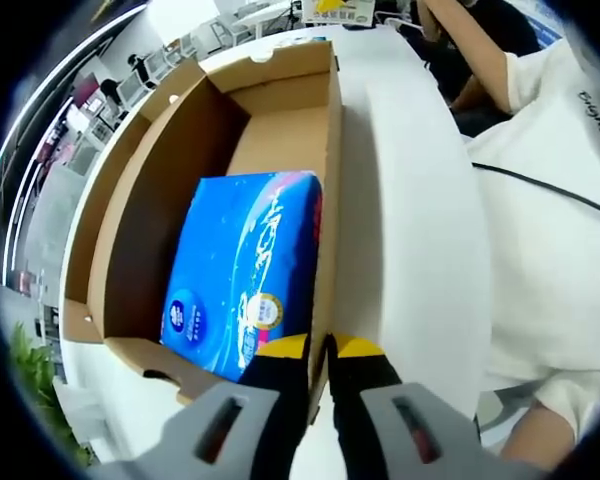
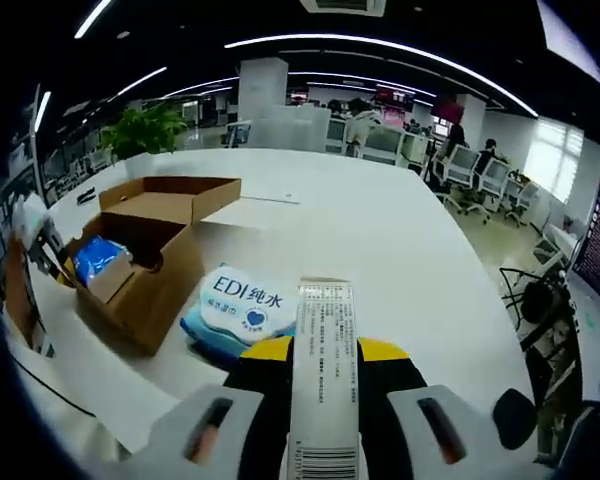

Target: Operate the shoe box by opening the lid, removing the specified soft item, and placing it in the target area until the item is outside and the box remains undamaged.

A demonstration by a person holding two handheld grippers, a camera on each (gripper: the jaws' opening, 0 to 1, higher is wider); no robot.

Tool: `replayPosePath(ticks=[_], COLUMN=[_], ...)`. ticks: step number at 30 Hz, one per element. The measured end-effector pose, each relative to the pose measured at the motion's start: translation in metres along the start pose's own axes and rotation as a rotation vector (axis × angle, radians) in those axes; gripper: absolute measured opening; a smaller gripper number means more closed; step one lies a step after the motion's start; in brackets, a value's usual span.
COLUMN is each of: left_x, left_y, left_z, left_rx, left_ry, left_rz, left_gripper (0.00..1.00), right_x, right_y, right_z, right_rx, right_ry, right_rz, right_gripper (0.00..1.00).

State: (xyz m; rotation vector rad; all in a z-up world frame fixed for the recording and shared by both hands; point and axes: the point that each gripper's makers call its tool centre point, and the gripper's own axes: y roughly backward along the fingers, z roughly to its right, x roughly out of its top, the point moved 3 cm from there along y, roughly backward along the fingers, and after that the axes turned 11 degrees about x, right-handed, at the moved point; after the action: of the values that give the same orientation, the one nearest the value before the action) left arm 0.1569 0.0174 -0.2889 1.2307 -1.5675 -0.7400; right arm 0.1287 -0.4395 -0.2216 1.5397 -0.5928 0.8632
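A broad white counter (image 2: 380, 230) stands in an open office. Ceiling light strips (image 2: 380, 48) curve overhead, a plant (image 2: 145, 128) stands behind, desks and chairs (image 2: 480, 175) beyond.

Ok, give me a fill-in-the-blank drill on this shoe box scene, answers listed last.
1. The cardboard shoe box has its lid ____.
2. The tissue pack inside the box is coloured ____.
3. The left gripper has its jaws closed on the box's ____.
4. The right gripper holds a pack with a printed ____ strip.

Answers: open; blue; wall; white

Right gripper (image 2: 325, 375) clamps soft pack (image 2: 242, 308); open shoe box (image 2: 145, 255) beside.
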Motion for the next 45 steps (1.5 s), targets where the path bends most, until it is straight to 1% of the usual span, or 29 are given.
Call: replayPosePath(ticks=[1, 2, 4, 6, 8, 9, 10, 13, 15, 17, 19, 22, 26, 28, 30, 34, 36, 38, 40, 41, 43, 45], left_x=[0.0, 0.0, 0.0, 0.0, 0.0, 0.0, 0.0, -0.001, -0.001, -0.001, -0.001, -0.001, -0.001, -0.001, -0.001, -0.001, -0.001, -0.001, -0.001, -0.001, -0.001, -0.001], left_y=[0.0, 0.0, 0.0, 0.0, 0.0, 0.0, 0.0, 0.0, 0.0, 0.0, 0.0, 0.0, 0.0, 0.0, 0.0, 0.0, 0.0, 0.0, 0.0, 0.0, 0.001, 0.0], left_z=[0.0, 0.0, 0.0, 0.0, 0.0, 0.0, 0.0, -0.001, -0.001, -0.001, -0.001, -0.001, -0.001, -0.001, -0.001, 0.0, 0.0, -0.001, -0.001, -0.001, 0.0, 0.0], left_rx=[0.0, 0.0, -0.001, -0.002, -0.001, 0.0, 0.0, 0.002, 0.002, 0.002, 0.003, 0.002, 0.001, 0.003, 0.006, 0.005, 0.006, 0.005, 0.003, 0.003, 0.003, 0.003], left_ry=[0.0, 0.0, 0.001, 0.002, 0.001, -0.001, 0.0, -0.002, -0.001, -0.001, -0.001, -0.002, -0.001, -0.001, -0.003, -0.001, -0.003, -0.001, 0.0, 0.0, -0.001, -0.001], left_rz=[0.0, -0.001, -0.001, 0.0, 0.0, 0.001, 0.001, 0.002, 0.002, 0.002, 0.003, 0.003, 0.0, 0.0, 0.002, -0.001, 0.002, 0.002, 0.001, 0.002, 0.002, 0.002], left_gripper=[0.07, 0.07, 0.07, 0.07, 0.07, 0.07, 0.07, 0.07, 0.07, 0.07, 0.07, 0.07, 0.07, 0.07, 0.07, 0.07, 0.07, 0.07, 0.07, 0.07, 0.07, 0.07], right_x=[-0.002, -0.007, -0.008, -0.014, -0.018, -0.019, -0.024, -0.025, -0.028, -0.031, -0.032, -0.033, -0.035, -0.038, -0.038, -0.038, -0.037, -0.035, -0.036, -0.037, -0.037, -0.037], right_y=[-0.001, -0.003, -0.004, -0.006, -0.01, -0.012, -0.016, -0.021, -0.025, -0.028, -0.03, -0.033, -0.039, -0.041, -0.043, -0.045, -0.044, -0.044, -0.045, -0.046, -0.048, -0.051], right_z=[0.001, 0.003, 0.01, 0.014, 0.018, 0.02, 0.02, 0.022, 0.022, 0.024, 0.027, 0.033, 0.034, 0.033, 0.032, 0.039, 0.042, 0.045, 0.047, 0.047, 0.046, 0.046], right_rx=[0.001, -0.013, -0.044, -0.046, -0.068, -0.069, -0.055, -0.055, -0.042, -0.06, -0.068, -0.075, -0.076, -0.07, -0.067, -0.099, -0.109, -0.107, -0.125, -0.121, -0.099, -0.095], right_ry=[-0.006, -0.011, -0.014, -0.039, -0.031, -0.035, -0.044, -0.044, -0.057, -0.054, -0.055, -0.078, -0.084, -0.086, -0.073, -0.036, -0.036, -0.018, -0.005, 0.002, -0.012, -0.015], right_rz=[-0.009, -0.026, -0.015, -0.029, -0.037, -0.04, -0.061, -0.047, -0.049, -0.063, -0.063, -0.035, -0.024, -0.041, -0.041, -0.067, -0.046, -0.017, -0.022, -0.024, -0.01, -0.007], right_gripper=[0.21, 0.21, 0.21, 0.21, 0.21, 0.21, 0.21, 0.21, 0.21, 0.21, 0.21, 0.21, 0.21, 0.21, 0.21, 0.22, 0.22, 0.22, 0.22, 0.22, 0.22, 0.22])
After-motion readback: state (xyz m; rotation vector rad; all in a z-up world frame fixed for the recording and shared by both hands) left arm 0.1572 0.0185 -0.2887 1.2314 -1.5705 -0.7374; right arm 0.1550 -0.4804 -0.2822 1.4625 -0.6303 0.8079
